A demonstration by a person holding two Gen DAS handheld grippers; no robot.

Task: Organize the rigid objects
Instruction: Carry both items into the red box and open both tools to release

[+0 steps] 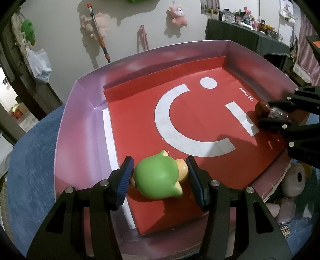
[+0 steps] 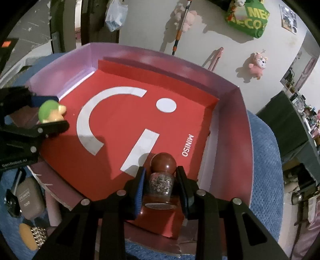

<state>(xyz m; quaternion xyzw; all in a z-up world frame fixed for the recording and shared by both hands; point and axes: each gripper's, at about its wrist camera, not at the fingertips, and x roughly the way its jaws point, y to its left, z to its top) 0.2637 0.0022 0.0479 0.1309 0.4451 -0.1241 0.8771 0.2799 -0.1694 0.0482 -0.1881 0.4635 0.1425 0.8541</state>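
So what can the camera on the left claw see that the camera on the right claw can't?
Only the left view shows the dark table crowded with small things at the far wall, and the back of the green toy close up. Only the right view shows the green bag with yellow letters, the grey case outside the box, and the glitter bottle close up. Both show the red-bottomed box, the left claw gripping the toy, the right claw gripping the bottle, and the pink plush on the wall.
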